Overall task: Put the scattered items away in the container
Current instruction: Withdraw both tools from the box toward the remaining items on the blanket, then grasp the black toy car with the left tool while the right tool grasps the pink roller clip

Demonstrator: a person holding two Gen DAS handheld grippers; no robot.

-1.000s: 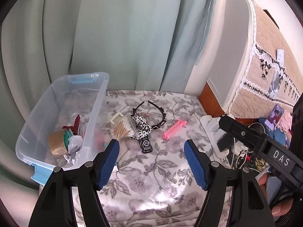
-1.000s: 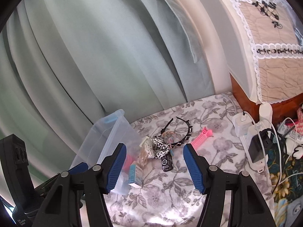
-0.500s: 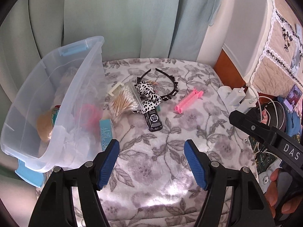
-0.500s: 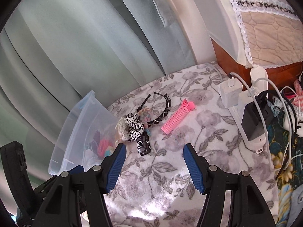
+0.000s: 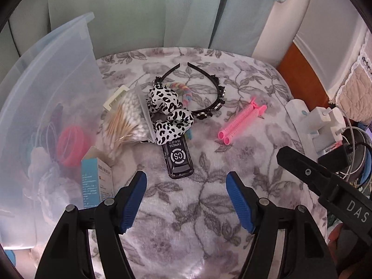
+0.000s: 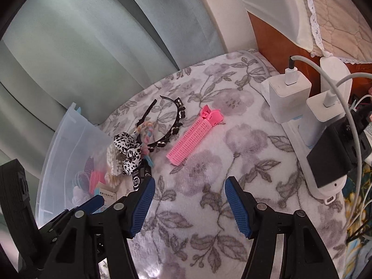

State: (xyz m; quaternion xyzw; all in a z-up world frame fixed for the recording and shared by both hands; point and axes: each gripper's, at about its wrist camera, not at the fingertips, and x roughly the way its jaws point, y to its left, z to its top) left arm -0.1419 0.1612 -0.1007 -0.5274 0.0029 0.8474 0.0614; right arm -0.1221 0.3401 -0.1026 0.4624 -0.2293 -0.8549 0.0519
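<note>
A clear plastic bin stands at the left on a floral blanket, with tape rolls and small items inside. Beside it lie a bag of cotton swabs, a leopard-print bow, a black toy car, a black headband, a pastel hair tie and a pink hair clip. My left gripper hangs open just short of the toy car, nothing between its fingers. My right gripper is open too, below the pink hair clip, also holding nothing.
A small blue and white box leans against the bin's near corner. At the right edge of the blanket sits a white power strip with chargers and cables. Green curtains close off the back. A padded headboard rises at the far right.
Both grippers have sunk toward the blanket and tilted further down, so the scattered items look bigger and nearer. Their jaws stayed at the same width.
</note>
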